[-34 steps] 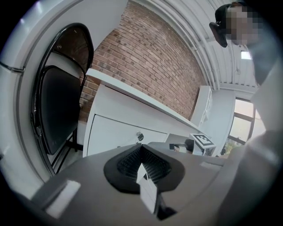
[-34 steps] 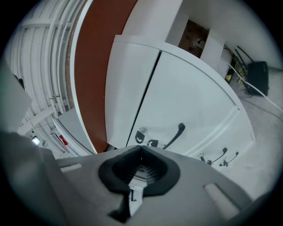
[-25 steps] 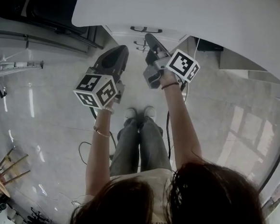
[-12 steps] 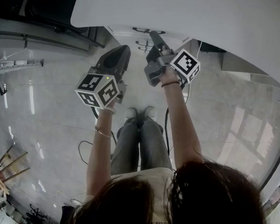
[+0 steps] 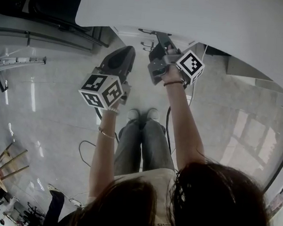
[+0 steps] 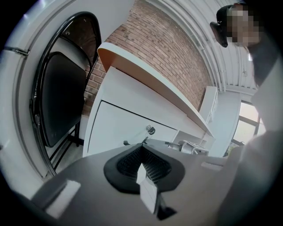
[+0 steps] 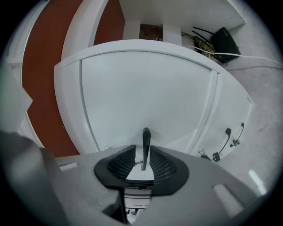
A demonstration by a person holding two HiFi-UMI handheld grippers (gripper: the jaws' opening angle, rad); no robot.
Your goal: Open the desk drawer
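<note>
**Right claw straddles the drawer handle; left claw is pressed together beside it.**

Nearest us, two arms reach down over two legs and two pale shoes (image 5: 131, 114) on the glossy floor (image 5: 49, 112). Each hand carries one gripper, and each gripper bears one marker cube (image 5: 102, 90), so two cubes in all. The left gripper (image 5: 127, 52) hangs short of the desk, its claw closed tight with nothing in it. The right gripper (image 5: 161, 38) reaches farther, under the edge of the one white tabletop (image 5: 188, 16). Its claw is narrowly parted, with one dark handle (image 7: 145, 145) standing upright between the two pads and a sliver of gap showing on one side. That handle sits on the white drawer front (image 7: 146, 88) just beyond, below the tabletop. To its right we count two more dark handles (image 7: 228, 131). Farthest off, the left gripper view shows one black folding chair (image 6: 62, 97) and a brick wall (image 6: 163, 48).
</note>
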